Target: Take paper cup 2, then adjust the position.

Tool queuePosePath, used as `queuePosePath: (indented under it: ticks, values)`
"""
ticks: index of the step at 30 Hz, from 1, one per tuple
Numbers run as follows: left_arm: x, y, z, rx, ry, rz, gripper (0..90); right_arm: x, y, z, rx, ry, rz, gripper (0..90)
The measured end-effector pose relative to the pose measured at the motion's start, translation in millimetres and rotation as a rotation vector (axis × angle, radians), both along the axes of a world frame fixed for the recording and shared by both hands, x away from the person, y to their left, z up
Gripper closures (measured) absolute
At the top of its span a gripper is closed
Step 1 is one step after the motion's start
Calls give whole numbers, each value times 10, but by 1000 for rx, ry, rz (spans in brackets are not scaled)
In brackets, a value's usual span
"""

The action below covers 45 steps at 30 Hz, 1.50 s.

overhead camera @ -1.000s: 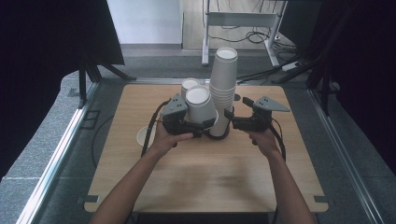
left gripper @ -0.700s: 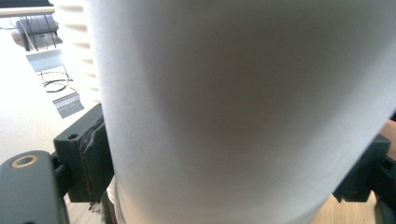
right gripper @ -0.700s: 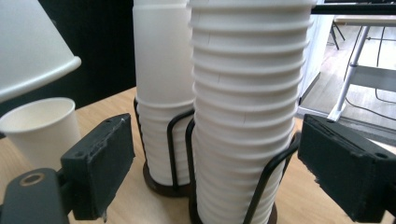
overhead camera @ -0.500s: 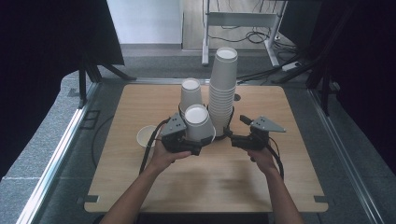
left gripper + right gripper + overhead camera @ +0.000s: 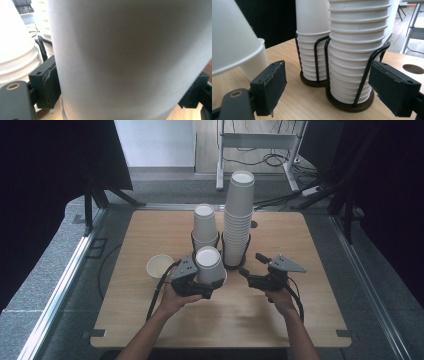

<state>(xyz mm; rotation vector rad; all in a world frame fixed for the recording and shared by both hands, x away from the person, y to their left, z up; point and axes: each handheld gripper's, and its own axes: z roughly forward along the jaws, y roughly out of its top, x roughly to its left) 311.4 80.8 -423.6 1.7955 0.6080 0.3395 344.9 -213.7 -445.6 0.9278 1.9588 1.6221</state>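
The table is pale wood, with a round hole near its far edge. On it, past the middle, stands a black wire rack with a dark round base, and in it a tall stack of white paper cups, upside down. Touching its left side is a second rack with a short stack, which reaches well below the tall one's top. A single cup stands mouth up on the table, left of the racks and apart from them.

The left hand-held gripper is clamped on a cup held upside down just in front of the short stack; in the left gripper view the black pads press on the cup's white wall from both sides (its lower rim sits close over the wood, though whether it touches cannot be told).

The right hand-held gripper is released, with nothing between its jaws; they have just been closing a little. It hangs just in front of the tall stack and points at it, and in the right gripper view its two pads stand either side of the tall stack's rack without touching it.
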Motion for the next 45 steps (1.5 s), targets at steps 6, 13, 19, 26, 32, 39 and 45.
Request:
queuePosePath:
  ticks: [6, 13, 19, 26, 32, 39, 45]
  values:
    - [-25, -14, -86, 24, 16, -3, 120, -89, 33, -33, -14, -2, 28, 151]
    - [-90, -69, -172, 66, 28, 4, 119, -182, -3, -86, -9, 8, 33, 153]
    - [-119, -150, -308, 158, 27, 24, 120, -235, -8, -159, -21, 25, 38, 153]
    - [-70, -134, -410, 182, 60, 36, 120, -283, -44, -151, 8, 25, 56, 153]
    - [-55, -162, -454, 237, 77, 47, 120, -364, -19, -95, 47, 17, 100, 149]
    - [-52, -207, -497, 271, 85, 40, 120, -434, 127, -70, 57, 21, 179, 144]
    - [-45, -254, -546, 295, 92, 27, 120, -446, 218, -105, 53, 39, 210, 140]
